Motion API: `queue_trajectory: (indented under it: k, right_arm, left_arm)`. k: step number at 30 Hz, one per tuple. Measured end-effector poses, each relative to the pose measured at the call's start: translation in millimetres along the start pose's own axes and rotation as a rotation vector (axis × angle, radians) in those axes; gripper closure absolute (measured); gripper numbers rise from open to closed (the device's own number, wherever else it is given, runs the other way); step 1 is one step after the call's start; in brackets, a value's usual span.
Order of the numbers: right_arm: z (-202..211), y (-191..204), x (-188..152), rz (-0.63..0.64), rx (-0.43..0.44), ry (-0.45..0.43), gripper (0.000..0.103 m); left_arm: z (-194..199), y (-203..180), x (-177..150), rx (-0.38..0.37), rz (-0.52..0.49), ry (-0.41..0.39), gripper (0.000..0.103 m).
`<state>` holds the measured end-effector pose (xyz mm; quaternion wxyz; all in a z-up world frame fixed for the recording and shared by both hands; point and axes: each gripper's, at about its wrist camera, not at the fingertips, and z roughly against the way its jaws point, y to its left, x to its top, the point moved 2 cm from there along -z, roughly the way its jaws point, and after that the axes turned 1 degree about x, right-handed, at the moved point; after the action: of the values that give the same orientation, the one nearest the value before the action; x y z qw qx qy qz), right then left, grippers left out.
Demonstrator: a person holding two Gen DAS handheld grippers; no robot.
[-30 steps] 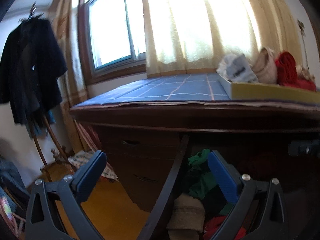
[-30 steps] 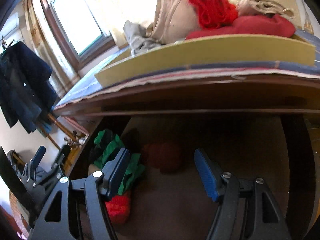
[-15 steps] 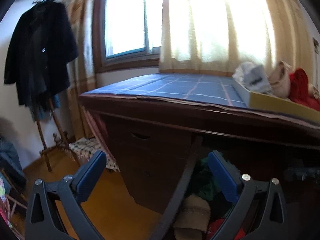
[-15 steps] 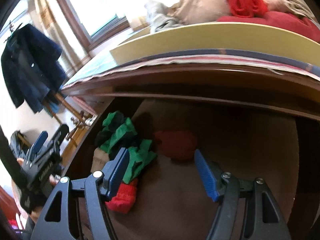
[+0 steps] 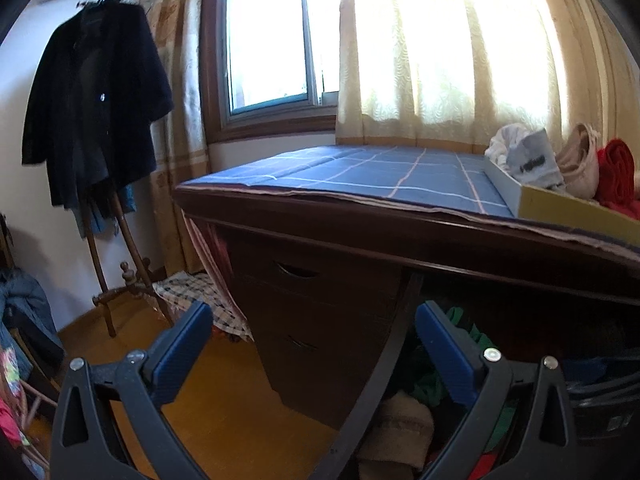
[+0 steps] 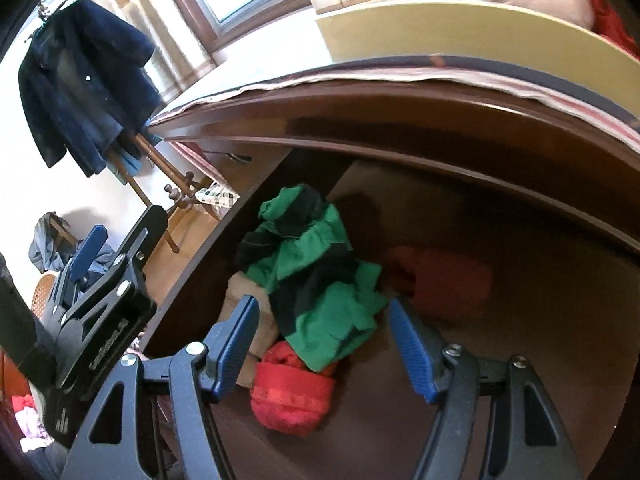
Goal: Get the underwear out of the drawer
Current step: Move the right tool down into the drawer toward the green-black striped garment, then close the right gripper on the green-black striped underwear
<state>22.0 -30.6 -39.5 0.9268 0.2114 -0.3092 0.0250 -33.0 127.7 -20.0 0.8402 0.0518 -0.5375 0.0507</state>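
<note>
The open wooden drawer (image 6: 500, 368) holds a pile of underwear at its left end. A green-and-black piece (image 6: 320, 280) lies on top, with a bright red one (image 6: 292, 396) in front of it, a beige one (image 6: 244, 300) to the left and a dark red one (image 6: 440, 276) further right. My right gripper (image 6: 324, 340) stands open just over the pile, the green piece showing between its blue pads, which do not press on it. My left gripper (image 5: 312, 344) is open and empty at the drawer's left wall (image 5: 380, 380); the left gripper (image 6: 120, 236) also shows outside that wall.
The desk top carries a blue checked cloth (image 5: 380, 176) and a yellow tray (image 5: 580, 212) (image 6: 440, 36) with several folded garments. Closed drawers (image 5: 304, 280) are on the left. A dark coat (image 5: 92, 104) hangs on a stand over the orange floor (image 5: 240, 400).
My right gripper has moved left and tipped down, from the bare drawer floor to over the green piece. The left view has rolled somewhat, showing more of the room's left.
</note>
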Motion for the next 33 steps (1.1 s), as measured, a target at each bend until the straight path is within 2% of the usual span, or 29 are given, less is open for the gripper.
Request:
queue_trajectory:
  k: [2,4,6,8,10,14,16,18,19,21,28,33]
  right_arm:
    - [-12.0,5.7,5.5,-0.004,0.004,0.028,0.033]
    - [-23.1,10.5,12.2,-0.002,0.008,0.042,0.033]
    - [-33.4,12.2,16.7,-0.001,-0.008,0.073,0.033]
    - [-45.2,15.4,18.2,0.004,-0.003,0.120,0.033]
    - [-50.4,17.0,18.7,0.006,-0.013,0.140,0.034]
    - [-62.5,13.4,19.0,-0.016,-0.022,0.183,0.034]
    - [-70.7,12.5,18.3,-0.037,-0.012,0.216,0.039]
    - [-73.9,6.9,16.8,-0.056,-0.016,0.232,0.056]
    - [-72.9,5.3,17.5,-0.061,-0.015,0.227,0.058]
    - [-71.6,4.1,17.9,-0.068,-0.004,0.221,0.074]
    - [-61.2,-2.7,16.5,-0.122,0.041,0.175,0.084]
    - [-41.3,-3.9,15.9,-0.122,0.030,0.097,0.084]
  left_arm:
    - [-1.2,4.9,-0.1,-0.011,0.036,0.011,0.001]
    - [-4.1,11.6,0.1,0.019,0.079,0.026,0.001]
    - [-6.2,15.2,-0.2,-0.023,0.108,0.043,0.000]
    - [-6.4,13.0,-0.8,-0.016,0.092,0.038,0.000]
    - [-4.1,10.3,-1.5,0.006,0.078,0.017,0.000]
    - [-5.4,8.8,-1.1,0.005,0.060,0.026,0.000]
    - [-5.6,7.8,-1.5,0.006,0.047,0.029,0.000]
    - [-5.8,5.9,-1.5,0.009,0.030,0.026,0.000]
    - [-5.7,5.3,-1.3,0.008,0.024,0.023,0.000]
    - [-5.4,4.8,-1.3,0.008,0.021,0.022,0.000]
    - [-5.8,1.8,0.4,-0.006,0.016,0.023,0.000]
    - [-3.2,-1.5,0.5,-0.008,-0.007,0.011,0.000]
